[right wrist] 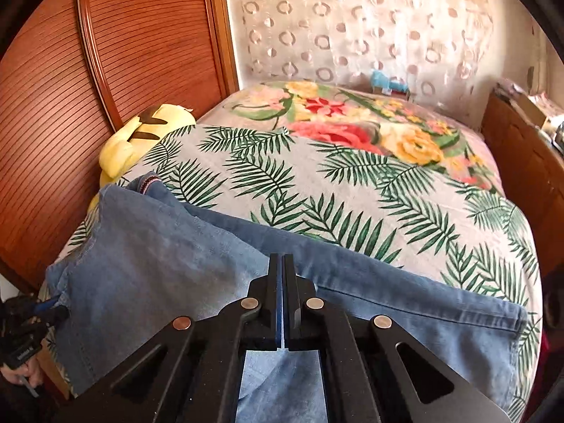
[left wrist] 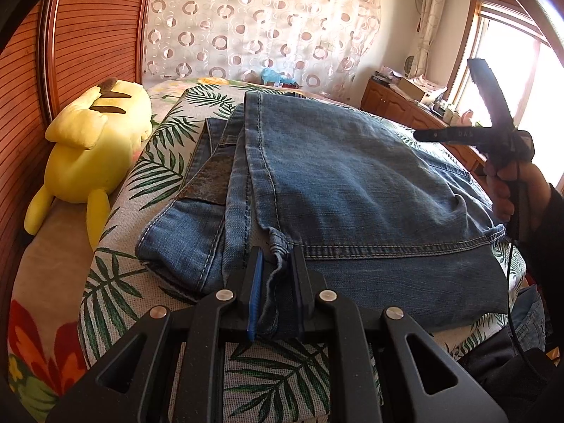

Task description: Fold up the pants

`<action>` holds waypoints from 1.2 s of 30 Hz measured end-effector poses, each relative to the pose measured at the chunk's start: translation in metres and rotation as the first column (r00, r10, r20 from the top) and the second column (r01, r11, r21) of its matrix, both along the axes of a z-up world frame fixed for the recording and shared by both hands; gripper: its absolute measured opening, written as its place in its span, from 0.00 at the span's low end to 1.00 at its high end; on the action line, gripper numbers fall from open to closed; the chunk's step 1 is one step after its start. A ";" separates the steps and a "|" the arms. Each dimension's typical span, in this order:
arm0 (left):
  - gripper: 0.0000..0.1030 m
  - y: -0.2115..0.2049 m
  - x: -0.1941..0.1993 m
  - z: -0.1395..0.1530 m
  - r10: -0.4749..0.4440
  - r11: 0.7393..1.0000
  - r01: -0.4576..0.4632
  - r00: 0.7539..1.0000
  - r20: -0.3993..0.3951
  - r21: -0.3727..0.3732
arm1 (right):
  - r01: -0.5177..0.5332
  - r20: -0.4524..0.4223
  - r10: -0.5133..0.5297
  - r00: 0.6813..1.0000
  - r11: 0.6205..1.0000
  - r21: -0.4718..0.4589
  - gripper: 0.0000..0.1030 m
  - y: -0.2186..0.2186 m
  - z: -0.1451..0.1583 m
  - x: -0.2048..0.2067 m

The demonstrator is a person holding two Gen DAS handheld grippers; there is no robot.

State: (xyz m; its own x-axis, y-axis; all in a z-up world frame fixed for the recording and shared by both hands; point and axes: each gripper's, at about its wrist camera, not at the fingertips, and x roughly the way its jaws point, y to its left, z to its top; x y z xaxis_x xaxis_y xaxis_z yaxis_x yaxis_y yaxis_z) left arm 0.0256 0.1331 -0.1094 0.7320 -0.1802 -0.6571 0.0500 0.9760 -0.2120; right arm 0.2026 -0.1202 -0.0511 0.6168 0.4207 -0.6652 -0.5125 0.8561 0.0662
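Denim pants (left wrist: 345,183) edge pinched in left claw (left wrist: 276,264).

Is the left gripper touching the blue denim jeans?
Touching. The left wrist view shows the left gripper pinching a fold of the blue denim jeans between its fingers.

Both wrist views close over bed (left wrist: 116,211), facing curtain (left wrist: 246,28); share jeans (right wrist: 158,264).

Plush toy (left wrist: 95,148) blocks left (headboard (right wrist: 53,123) behind).
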 end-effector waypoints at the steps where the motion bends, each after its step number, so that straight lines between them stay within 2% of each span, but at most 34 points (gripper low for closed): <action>1: 0.16 0.000 0.000 0.000 -0.002 1.000 0.002 1.000 0.001 0.001 | 0.007 -0.012 -0.007 1.000 1.000 -0.004 0.00 -0.001 -0.004 0.002; 3: 0.16 0.001 0.000 0.000 -0.003 1.000 0.003 1.000 0.003 -0.001 | 0.021 -0.059 -0.021 0.998 1.000 0.012 0.03 -0.004 -0.014 0.010; 5: 0.16 0.001 0.000 -0.001 -0.005 1.000 0.005 1.000 0.004 0.000 | 0.038 -0.115 -0.036 0.993 0.999 0.018 0.22 -0.007 -0.025 0.018; 7: 0.16 0.001 0.000 -0.001 -0.004 1.000 0.004 1.000 0.004 0.000 | 0.046 -0.144 -0.041 0.989 0.998 0.033 0.30 -0.009 -0.035 0.023; 10: 0.16 0.001 -0.001 -0.001 -0.004 1.000 0.004 1.000 0.005 -0.001 | 0.051 -0.168 -0.039 0.985 0.996 0.070 0.33 -0.013 -0.043 0.028; 12: 0.16 0.001 0.000 -0.001 -0.004 1.000 0.004 1.000 0.005 -0.001 | 0.050 -0.170 -0.035 0.985 0.995 0.083 0.32 -0.013 -0.043 0.029; 13: 0.16 0.000 0.000 0.000 -0.004 1.000 0.004 1.000 0.005 -0.001 | 0.042 -0.172 -0.025 0.985 0.995 0.092 0.28 -0.012 -0.044 0.030; 14: 0.16 0.001 0.000 0.000 -0.003 1.000 0.003 1.000 0.005 -0.001 | 0.033 -0.169 -0.016 0.985 0.994 0.101 0.11 -0.011 -0.046 0.030; 16: 0.16 0.001 0.000 0.000 -0.004 1.000 0.004 1.000 0.004 0.000 | 0.026 -0.145 -0.013 0.989 0.995 0.093 0.04 -0.009 -0.045 0.029; 21: 0.16 0.000 -0.001 -0.001 -0.001 1.000 0.001 1.000 0.006 -0.007 | 0.005 -0.011 -0.005 1.000 0.997 0.073 0.02 -0.007 -0.009 0.007; 25: 0.16 0.000 -0.002 -0.001 0.003 1.000 -0.003 1.000 0.009 -0.012 | -0.010 0.104 0.007 0.995 0.999 0.032 0.02 -0.001 0.026 -0.004; 28: 0.16 0.001 -0.003 -0.001 0.005 1.000 -0.005 1.000 0.011 -0.012 | -0.029 0.177 0.030 0.984 1.000 -0.009 0.02 0.006 0.044 -0.018; 31: 0.16 0.004 -0.004 0.000 0.013 1.000 -0.013 1.000 0.014 -0.018 | -0.060 0.235 0.053 0.971 0.998 0.024 0.02 0.008 0.061 -0.038; 32: 0.16 0.005 -0.005 0.000 0.016 1.000 -0.015 1.000 0.018 -0.018 | -0.066 0.252 0.064 0.966 0.998 0.000 0.02 0.013 0.064 -0.045; 34: 0.15 0.007 -0.007 0.003 0.024 0.999 -0.023 0.999 0.029 -0.029 | -0.090 0.251 0.088 0.964 0.996 -0.004 0.02 0.019 0.073 -0.056; 36: 0.15 0.009 -0.008 0.006 0.031 0.999 -0.030 0.999 0.035 -0.033 | -0.117 0.309 0.117 0.944 0.993 -0.019 0.02 0.026 0.088 -0.073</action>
State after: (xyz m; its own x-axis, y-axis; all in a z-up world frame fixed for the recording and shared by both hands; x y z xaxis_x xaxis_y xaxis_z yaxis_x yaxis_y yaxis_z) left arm 0.0178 0.1420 -0.1037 0.7605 -0.1781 -0.6245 0.0286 0.9699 -0.2418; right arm 0.1297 -0.0947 0.0372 0.7384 0.5024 -0.4499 -0.6045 0.7888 -0.1112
